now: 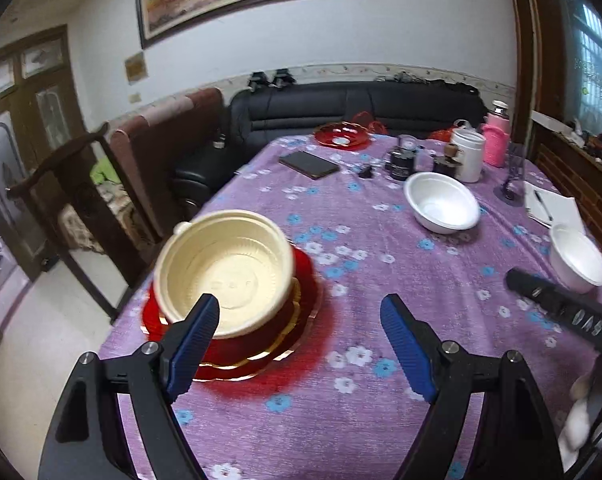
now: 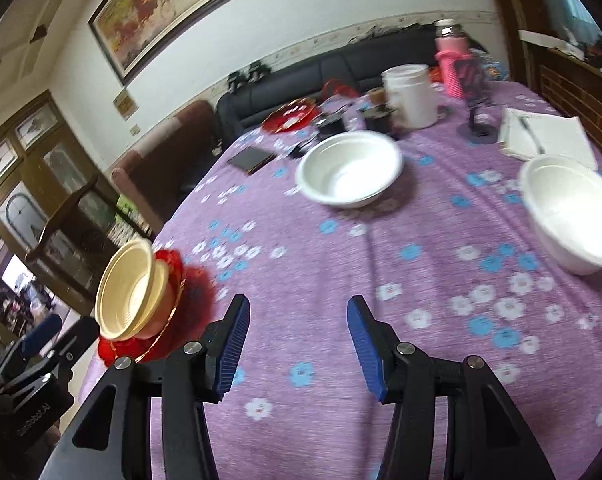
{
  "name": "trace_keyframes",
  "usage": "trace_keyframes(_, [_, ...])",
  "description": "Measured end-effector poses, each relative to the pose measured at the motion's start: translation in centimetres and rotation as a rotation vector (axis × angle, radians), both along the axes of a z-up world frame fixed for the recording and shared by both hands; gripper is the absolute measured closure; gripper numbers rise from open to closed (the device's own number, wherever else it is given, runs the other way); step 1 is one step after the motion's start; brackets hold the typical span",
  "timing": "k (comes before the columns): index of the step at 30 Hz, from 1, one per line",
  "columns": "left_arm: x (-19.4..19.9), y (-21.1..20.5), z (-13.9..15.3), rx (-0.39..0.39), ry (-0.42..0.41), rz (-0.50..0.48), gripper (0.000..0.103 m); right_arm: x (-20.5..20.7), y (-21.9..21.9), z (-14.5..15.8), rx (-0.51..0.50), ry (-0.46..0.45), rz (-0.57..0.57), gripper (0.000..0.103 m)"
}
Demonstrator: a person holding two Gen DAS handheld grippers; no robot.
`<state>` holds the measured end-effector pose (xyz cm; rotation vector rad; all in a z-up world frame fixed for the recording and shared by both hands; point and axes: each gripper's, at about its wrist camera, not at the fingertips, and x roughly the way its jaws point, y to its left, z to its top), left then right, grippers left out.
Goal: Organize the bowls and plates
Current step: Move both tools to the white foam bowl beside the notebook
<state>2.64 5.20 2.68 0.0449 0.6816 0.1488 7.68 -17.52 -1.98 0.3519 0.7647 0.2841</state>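
Note:
A cream bowl point(image 1: 225, 268) sits on stacked red plates point(image 1: 301, 320) near the table's left edge; the bowl point(image 2: 129, 292) and the plates point(image 2: 173, 280) also show in the right wrist view. My left gripper point(image 1: 301, 312) is open and empty, with its left finger just in front of the cream bowl. Two white bowls point(image 1: 441, 204) point(image 1: 577, 256) stand on the purple flowered cloth at the right; they point(image 2: 349, 168) point(image 2: 569, 208) lie ahead of my right gripper point(image 2: 297, 320), which is open and empty above the cloth. Another red plate point(image 1: 341, 134) lies at the far edge.
A dark phone point(image 1: 309, 164), jars, a white canister point(image 1: 467, 154), a pink bottle point(image 1: 495, 140) and a notepad with pen point(image 1: 549, 204) crowd the far right of the table. A black sofa point(image 1: 341, 108) stands behind it. A wooden chair point(image 1: 61, 200) stands to the left.

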Motion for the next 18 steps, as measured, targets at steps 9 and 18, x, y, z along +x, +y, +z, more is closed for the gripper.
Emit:
trace_keyframes(9, [0.8,-2.3,-1.2,-0.057,0.037,-0.131,0.021,-2.1,-13.7,0.9,-0.01,-0.012,-0.309,0.047])
trace_keyframes(18, [4.6,-7.5,-1.9,-0.174,0.138,-0.254,0.021,-0.4,-22.8,-0.5,-0.055,-0.011,-0.581,0.047])
